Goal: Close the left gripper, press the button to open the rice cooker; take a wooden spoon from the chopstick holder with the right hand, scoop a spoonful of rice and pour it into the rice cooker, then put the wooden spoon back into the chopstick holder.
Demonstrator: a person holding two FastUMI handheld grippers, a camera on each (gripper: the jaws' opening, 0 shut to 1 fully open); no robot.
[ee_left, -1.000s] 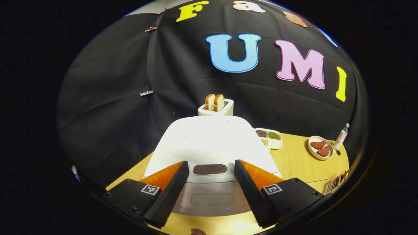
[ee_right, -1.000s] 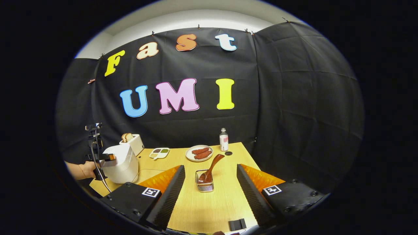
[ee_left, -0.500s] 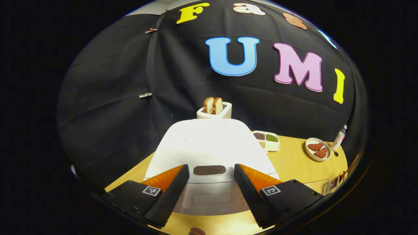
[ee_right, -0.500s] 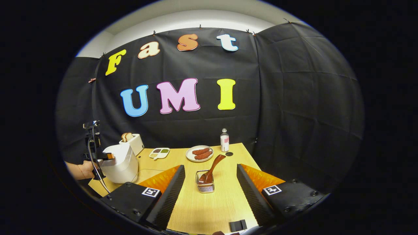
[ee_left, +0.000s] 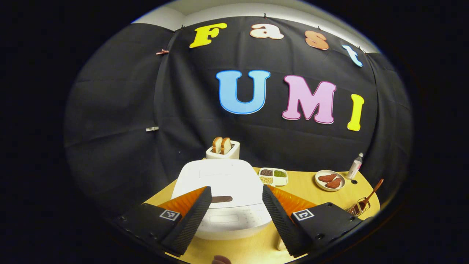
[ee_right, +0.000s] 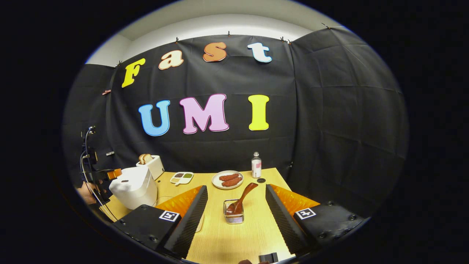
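The wooden tabletop (ee_right: 220, 234) takes up the lower middle of both views. On it, the white rice cooker (ee_left: 222, 200) is the biggest thing, sitting low center in the left gripper view with its lid down and the dark button (ee_left: 221, 199) on the front edge of the lid. The left gripper (ee_left: 236, 209) is spread wide with nothing in it, one finger on each side of the cooker's front in the picture; can't tell if it touches. In the right gripper view the cooker (ee_right: 132, 187) is at lower left, with a hand (ee_right: 86, 192) just left of it.

The right gripper (ee_right: 236, 211) is also wide open and empty, low center. Between its fingers in the frame, farther back, is the wire chopstick holder (ee_right: 234, 216) with the wooden spoon (ee_right: 242, 200) standing in it, handle leaning to the upper right.

Behind the cooker: a toaster (ee_left: 223, 150) with two bread slices, then a divided dish of grains (ee_left: 273, 176), a plate (ee_left: 329, 180) of reddish food, and a small bottle (ee_left: 355, 165) at the right.
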